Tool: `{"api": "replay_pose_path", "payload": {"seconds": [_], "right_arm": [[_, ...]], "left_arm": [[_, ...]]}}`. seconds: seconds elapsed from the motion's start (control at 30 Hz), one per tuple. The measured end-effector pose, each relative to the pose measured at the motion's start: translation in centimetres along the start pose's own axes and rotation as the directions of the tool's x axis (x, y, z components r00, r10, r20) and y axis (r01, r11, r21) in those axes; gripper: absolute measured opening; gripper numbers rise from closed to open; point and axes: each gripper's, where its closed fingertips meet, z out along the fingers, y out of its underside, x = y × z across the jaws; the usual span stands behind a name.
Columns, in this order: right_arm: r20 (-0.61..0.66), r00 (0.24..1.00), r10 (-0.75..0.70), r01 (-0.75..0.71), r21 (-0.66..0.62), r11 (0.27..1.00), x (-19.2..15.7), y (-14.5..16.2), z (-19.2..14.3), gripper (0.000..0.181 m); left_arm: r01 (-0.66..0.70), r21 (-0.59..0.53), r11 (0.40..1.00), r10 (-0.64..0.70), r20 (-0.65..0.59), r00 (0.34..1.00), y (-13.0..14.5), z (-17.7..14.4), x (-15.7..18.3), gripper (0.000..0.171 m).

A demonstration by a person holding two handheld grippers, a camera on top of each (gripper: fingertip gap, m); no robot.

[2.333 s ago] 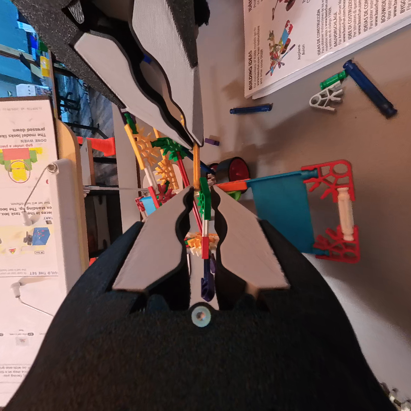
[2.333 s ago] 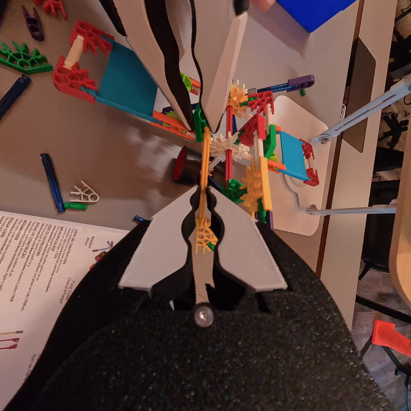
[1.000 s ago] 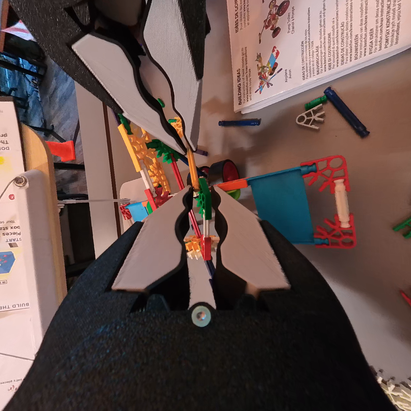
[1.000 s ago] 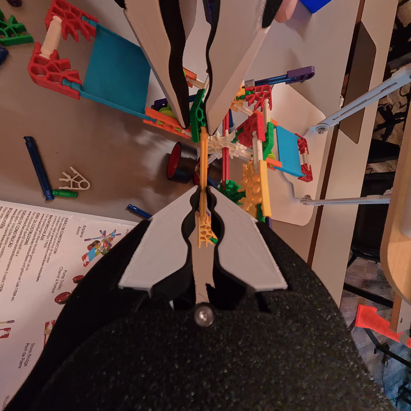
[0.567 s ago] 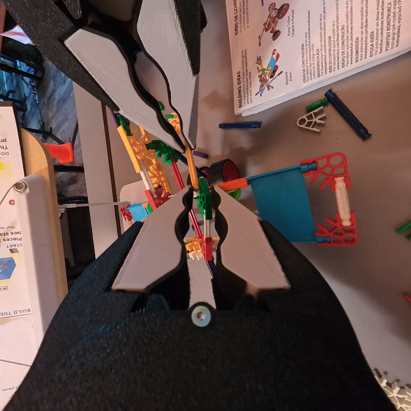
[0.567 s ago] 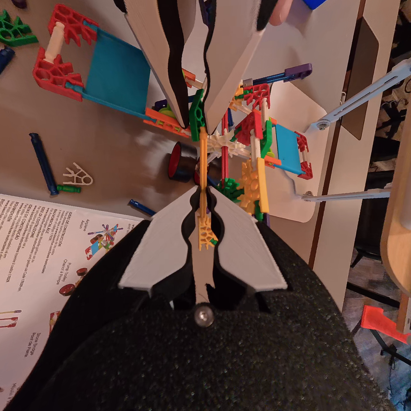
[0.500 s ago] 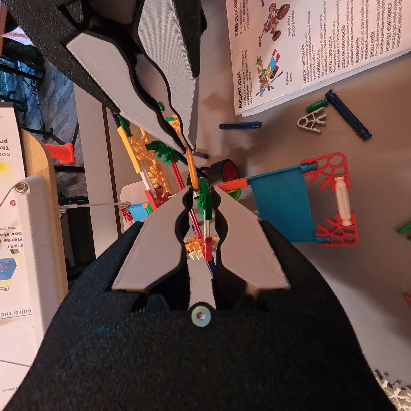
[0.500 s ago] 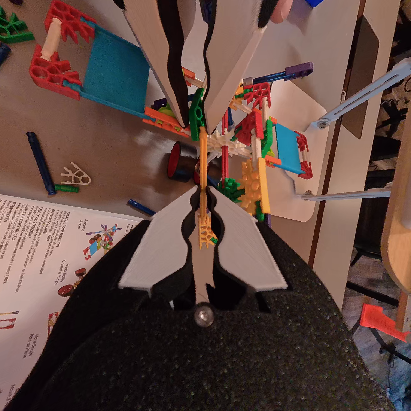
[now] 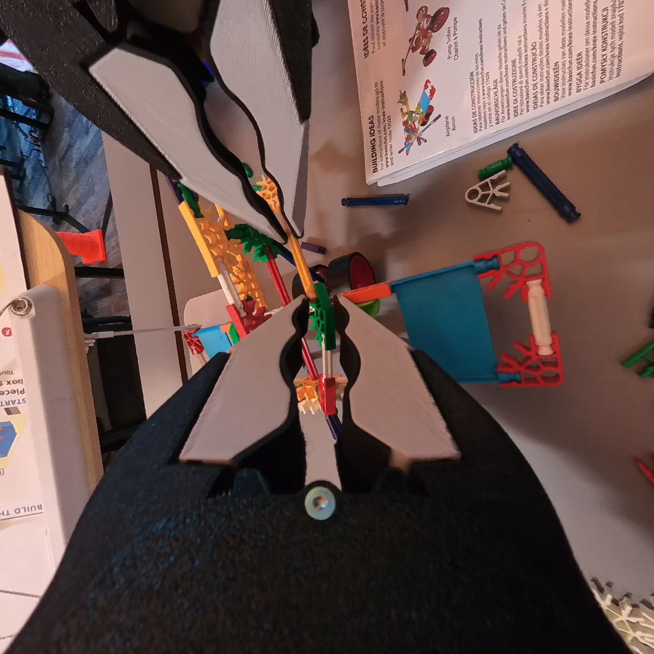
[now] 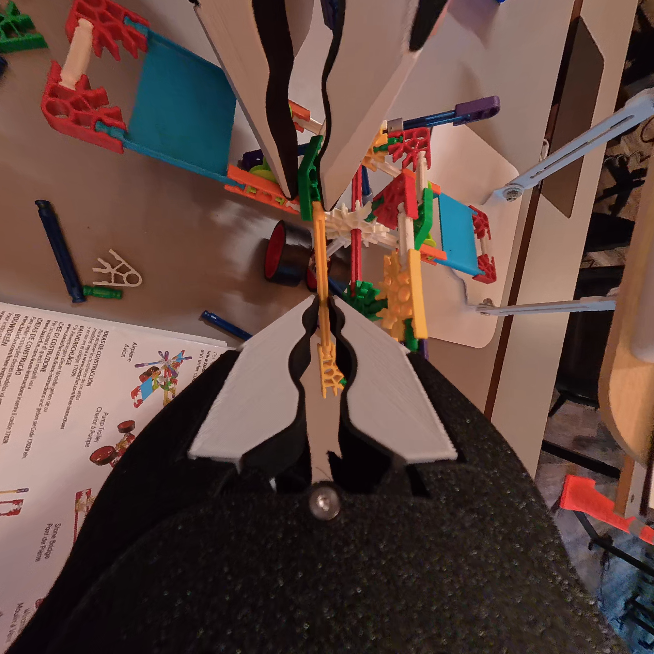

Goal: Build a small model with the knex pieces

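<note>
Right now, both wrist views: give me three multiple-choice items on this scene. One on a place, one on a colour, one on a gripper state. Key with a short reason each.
1. Where does the grey fan-shaped connector lie?
A. beside the short green rod on the table
B. on the instruction booklet
C. between the fingers of a gripper

2. What colour is the rod that the right gripper grips?
A. blue
B. yellow-orange
C. white

3. How is the left gripper?
A. wide open, empty
B. shut on the green connector
C. out of view

Key: 1 A, it lies on the table next to the green rod; 2 B, the rod runs yellow-orange between the jaws; 3 B, the fingertips close on the green piece.
</note>
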Motion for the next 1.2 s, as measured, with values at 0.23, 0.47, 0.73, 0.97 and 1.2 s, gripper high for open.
{"api": "replay_pose_path", "payload": {"seconds": [0.23,0.47,0.73,0.97,1.2], "right_arm": [[-0.025,1.0,-0.003,0.004,0.004,1.0,0.3,-0.4,-0.5,0.007],[-0.078,0.994,-0.074,0.078,0.051,0.996,-0.1,-3.3,-2.2,0.014],[-0.236,0.967,-0.096,0.105,0.024,0.994,1.6,-4.2,1.1,0.016],[-0.363,0.927,-0.096,0.118,0.04,0.992,2.7,-4.4,1.4,0.01],[-0.444,0.894,-0.058,0.095,0.061,0.994,3.5,-4.8,2.1,0.01]], "left_arm": [[0.039,0.02,0.999,-0.039,-0.014,0.999,0.0,-0.1,-0.1,0.01],[0.144,0.064,0.988,-0.142,-0.038,0.989,0.2,0.0,-0.9,0.008],[0.236,0.097,0.967,-0.232,-0.057,0.971,0.7,-0.1,-1.8,0.008],[0.263,0.113,0.958,-0.265,0.007,0.964,1.3,-0.1,-2.7,0.008],[0.251,0.121,0.961,-0.26,0.074,0.963,2.4,-0.2,-3.1,0.007]]}}
